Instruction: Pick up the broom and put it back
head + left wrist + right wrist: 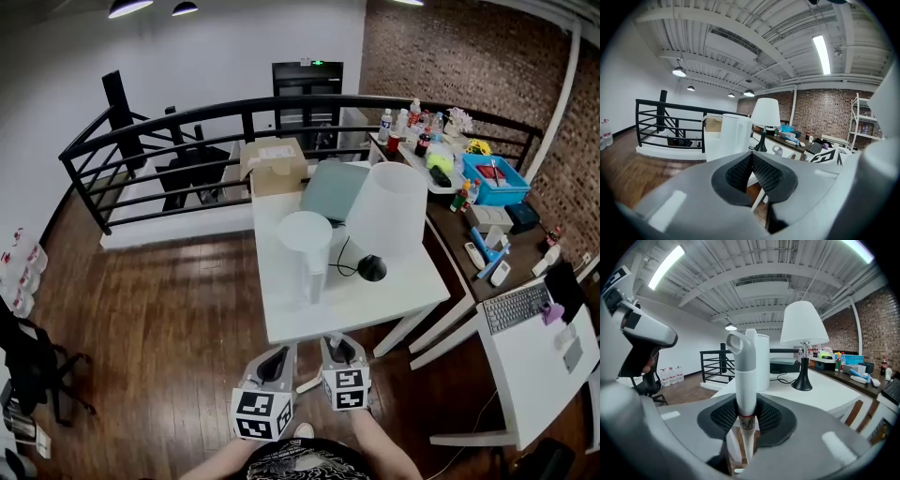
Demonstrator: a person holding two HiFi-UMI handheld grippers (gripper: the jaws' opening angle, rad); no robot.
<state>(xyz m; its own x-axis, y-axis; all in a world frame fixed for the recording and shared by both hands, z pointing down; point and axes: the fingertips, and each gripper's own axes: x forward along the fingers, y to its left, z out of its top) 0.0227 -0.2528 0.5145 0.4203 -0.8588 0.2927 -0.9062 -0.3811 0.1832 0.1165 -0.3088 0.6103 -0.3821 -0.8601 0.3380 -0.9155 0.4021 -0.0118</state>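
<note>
Broom: its pale handle [746, 380] stands upright, loop at the top, at the near edge of the white table [403, 281].
Right gripper [746, 420]: jaws part-way closed, pads clamped on the handle from both sides.
Left gripper [751, 171]: just left of the right one, pads pressed together on nothing.
Straight ahead: a white cylinder [305, 244] and a lamp [389, 208] on the table.
Beyond: black railing [187, 122] far off; keyboard [516, 307] to the right.

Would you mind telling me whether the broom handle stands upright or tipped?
Upright: the broom handle rises vertically, clamped in the right gripper, loop uppermost.
</note>
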